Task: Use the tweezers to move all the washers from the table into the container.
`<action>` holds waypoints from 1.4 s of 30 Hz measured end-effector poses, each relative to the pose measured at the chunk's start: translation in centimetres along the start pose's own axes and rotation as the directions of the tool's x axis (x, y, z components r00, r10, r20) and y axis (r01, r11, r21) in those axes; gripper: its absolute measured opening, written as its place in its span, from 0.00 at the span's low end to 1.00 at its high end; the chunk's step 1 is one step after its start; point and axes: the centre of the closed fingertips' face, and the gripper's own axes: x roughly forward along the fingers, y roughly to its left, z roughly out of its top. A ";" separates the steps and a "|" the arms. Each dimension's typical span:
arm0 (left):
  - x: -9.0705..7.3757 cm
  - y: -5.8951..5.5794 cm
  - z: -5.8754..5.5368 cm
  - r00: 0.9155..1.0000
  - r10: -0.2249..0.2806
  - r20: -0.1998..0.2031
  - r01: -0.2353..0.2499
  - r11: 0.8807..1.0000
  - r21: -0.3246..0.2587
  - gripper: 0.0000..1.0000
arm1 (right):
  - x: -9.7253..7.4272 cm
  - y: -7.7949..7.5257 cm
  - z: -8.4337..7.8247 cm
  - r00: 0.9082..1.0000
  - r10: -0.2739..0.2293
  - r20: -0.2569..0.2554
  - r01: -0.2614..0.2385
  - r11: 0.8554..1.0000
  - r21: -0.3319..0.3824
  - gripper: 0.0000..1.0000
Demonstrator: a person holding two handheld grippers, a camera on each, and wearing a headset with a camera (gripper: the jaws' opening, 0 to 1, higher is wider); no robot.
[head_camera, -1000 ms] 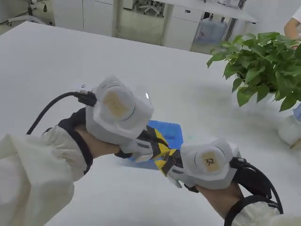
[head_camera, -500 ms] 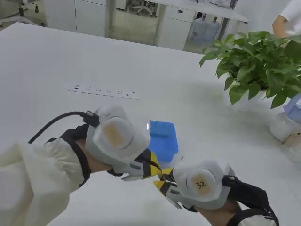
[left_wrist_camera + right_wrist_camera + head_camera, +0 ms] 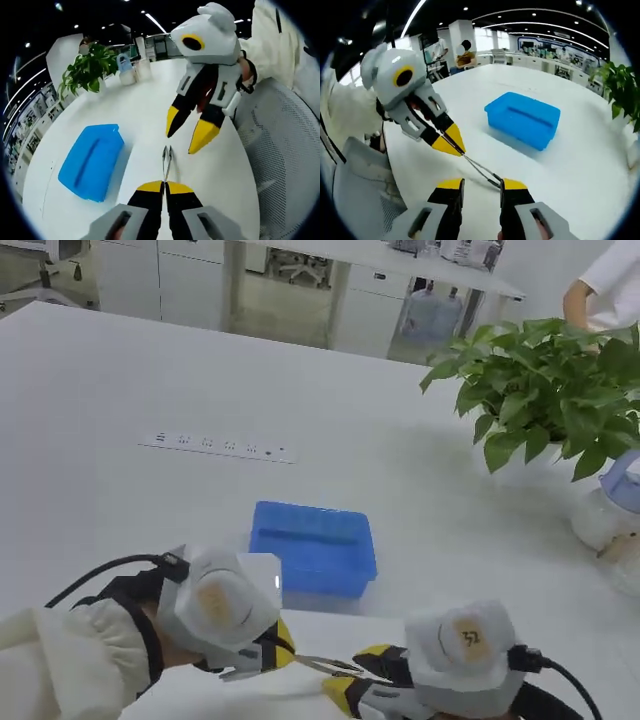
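Left gripper view, nearest first: my left gripper (image 3: 165,188) has its two yellow-tipped jaws pressed together on the handle end of the tweezers (image 3: 167,161). The thin metal arms stick straight out ahead of the jaws and hang just above the white table (image 3: 120,370). Their points lie close together (whether they quite meet I cannot tell).

Just past those points hangs my right gripper (image 3: 189,131). It points back toward me with its jaws spread wide and nothing between them. In the right gripper view the tweezers run from the left gripper's yellow tip down into the gap between my own open right jaws. Their free end sits close beside the right-hand finger (image 3: 514,186). I cannot tell whether it touches that finger or merely lies next to it. The right jaws have not closed on the tweezers.

In the head view both grippers sit at the near edge of the table, the left one on the left and the right one on the right, with the tweezers bridging the gap between them. Behind my right gripper, off the table's edge, there is a mesh chair (image 3: 285,165).

A little farther out, near the middle of the table, stands the blue container (image 3: 313,545). It is rectangular with a long groove along its top, and it is well apart from both grippers. Beyond it and to the left a white power strip (image 3: 215,447) lies flat. At the far right there is a leafy green plant (image 3: 545,380), with a jug (image 3: 605,510) with a blue lid beside it.
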 end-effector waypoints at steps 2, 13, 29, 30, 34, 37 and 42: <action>0.3 0.2 -1.0 1.000 0.011 -0.024 -0.012 0.999 -0.035 0.00 | -0.6 -0.4 -0.6 0.999 -0.030 -0.017 0.031 0.999 0.012 0.32; -1.7 2.1 -2.5 0.985 0.162 -0.050 -0.169 0.915 -0.366 0.50 | -3.0 -2.0 -1.7 0.993 -0.117 -0.018 0.118 0.992 0.052 0.48; -10.5 -0.6 -2.2 0.900 0.434 0.042 -0.319 0.721 -0.615 0.97 | -5.3 -1.6 -0.2 0.986 -0.107 0.128 0.096 0.991 0.088 0.79; -11.0 -0.7 -2.0 0.891 0.450 0.060 -0.328 0.730 -0.600 0.99 | -5.7 -1.7 0.0 0.983 -0.110 0.149 0.098 0.991 0.085 0.81; -12.1 -1.2 -2.1 0.871 0.483 0.089 -0.344 0.730 -0.591 0.99 | -6.9 -2.2 0.2 0.973 -0.129 0.191 0.119 0.991 0.067 0.86; -12.6 -1.3 -2.1 0.857 0.505 0.107 -0.340 0.708 -0.619 0.99 | -7.5 -2.3 0.5 0.963 -0.137 0.232 0.121 0.989 0.082 0.87; -12.9 -1.5 -1.4 0.828 0.539 0.158 -0.346 0.711 -0.612 0.99 | -8.1 -1.8 1.2 0.949 -0.131 0.286 0.118 0.991 0.061 0.89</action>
